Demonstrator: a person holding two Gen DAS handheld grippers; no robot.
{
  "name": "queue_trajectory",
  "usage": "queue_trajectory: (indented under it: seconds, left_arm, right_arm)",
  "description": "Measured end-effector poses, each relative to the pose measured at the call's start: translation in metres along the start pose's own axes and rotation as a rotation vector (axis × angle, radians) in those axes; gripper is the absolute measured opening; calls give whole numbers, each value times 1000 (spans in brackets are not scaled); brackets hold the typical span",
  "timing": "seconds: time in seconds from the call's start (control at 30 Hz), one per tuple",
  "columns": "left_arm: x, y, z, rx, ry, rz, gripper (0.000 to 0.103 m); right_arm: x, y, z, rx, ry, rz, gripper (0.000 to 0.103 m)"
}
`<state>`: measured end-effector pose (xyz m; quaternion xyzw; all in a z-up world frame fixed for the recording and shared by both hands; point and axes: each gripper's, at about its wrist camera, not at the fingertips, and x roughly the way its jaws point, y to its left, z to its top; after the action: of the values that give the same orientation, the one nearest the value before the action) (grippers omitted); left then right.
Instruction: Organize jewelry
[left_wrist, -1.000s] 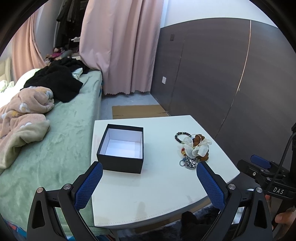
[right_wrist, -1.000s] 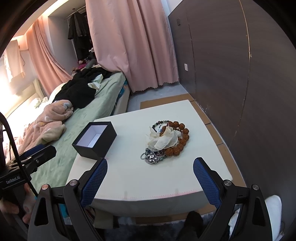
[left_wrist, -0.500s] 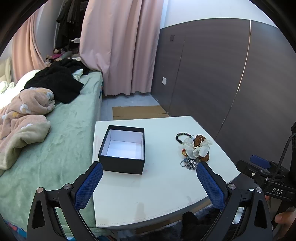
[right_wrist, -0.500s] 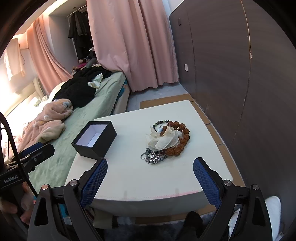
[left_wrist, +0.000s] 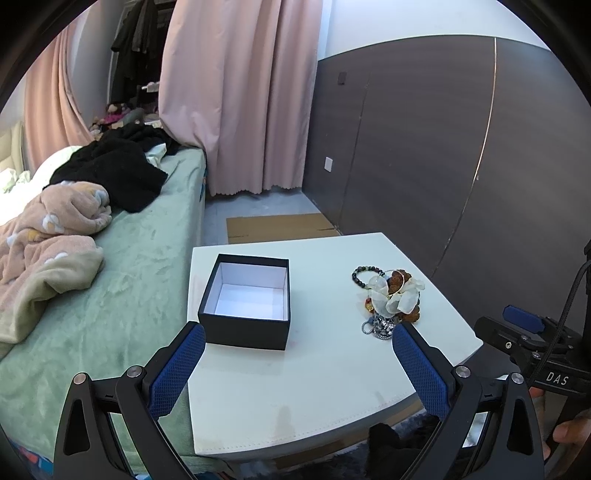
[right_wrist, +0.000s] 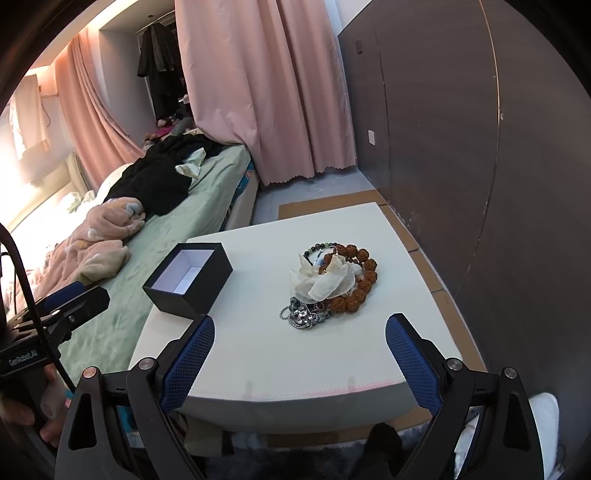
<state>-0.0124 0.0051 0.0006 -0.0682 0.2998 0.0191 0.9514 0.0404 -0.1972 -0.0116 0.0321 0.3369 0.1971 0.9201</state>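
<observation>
in the jewelry pile (right_wrist: 332, 284), a crumpled white piece (right_wrist: 325, 282) covers the middle, so the brown bead bracelet (right_wrist: 360, 284) shows only as an arc. the silver chain bits (right_wrist: 303, 315) are too small and tangled to tell apart. the near inner wall of the box (right_wrist: 188, 278) is hidden.

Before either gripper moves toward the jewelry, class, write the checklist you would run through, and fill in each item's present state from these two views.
1. Black box open and empty, white lining showing: ok.
2. Jewelry pile within view on the white table, apart from the box: ok.
3. Right gripper open, nothing between its fingers: ok.
4. Left gripper open and empty: ok.
5. Pieces separable: not ok; brown bead bracelet, dark bead bracelet, silver chain and white fabric flower overlap.
6. Whether pieces are actually knotted together: cannot tell.
</observation>
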Motion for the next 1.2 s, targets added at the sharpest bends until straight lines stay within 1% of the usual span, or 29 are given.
queue_trajectory:
  seconds: [0.23,0.3,0.83,0.97,1.2]
  left_arm:
    - [-5,1,-1,1,-5,-1,101]
    - [1,0,1,0,-1,2,101]
    - [4,-2,3,-6,4,-5,101]
    - [12,-8,8,-6,13,-26,101]
    - [34,-23,15,3,46,-98,101]
  right_arm:
    - [0,0,0,-1,-3,0,94]
    - [0,0,0,-1,-4,0,94]
    - [-1,-5,4,12,-7,6,94]
    - [0,-18,7,62,-8,10,94]
    - [8,-58,15,221,0,24,94]
